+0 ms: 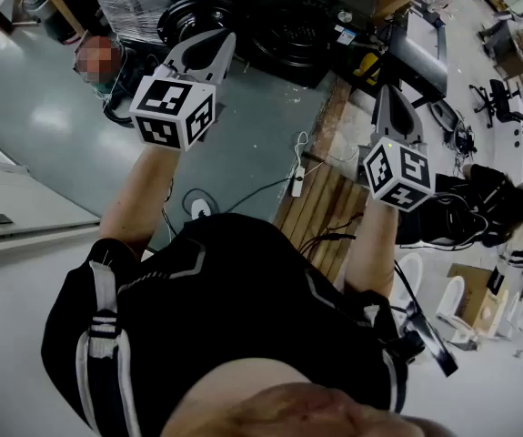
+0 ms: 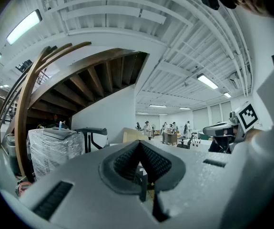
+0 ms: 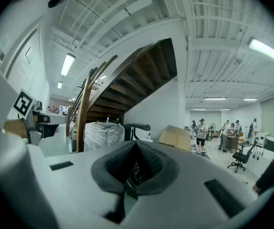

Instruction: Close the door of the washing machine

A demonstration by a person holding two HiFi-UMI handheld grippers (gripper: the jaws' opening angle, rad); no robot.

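washing machine door: we honestly can't pick it out in any view. what we do have is the left gripper (image 1: 208,51) and right gripper (image 1: 392,107) held out level in front of us, well apart, both with jaws pressed together and nothing between them. on the floor below there's a wooden pallet (image 1: 320,212) with a white power strip (image 1: 297,184) just beside it. ahead, a plastic-wrapped stack (image 3: 103,135) sits under a wooden staircase (image 3: 132,80), with a cardboard box (image 3: 177,138) nearby.

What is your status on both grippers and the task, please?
Left gripper shut, empty. Right gripper shut, empty. Washing machine door in no view. Wooden pallet on the floor below the hands.
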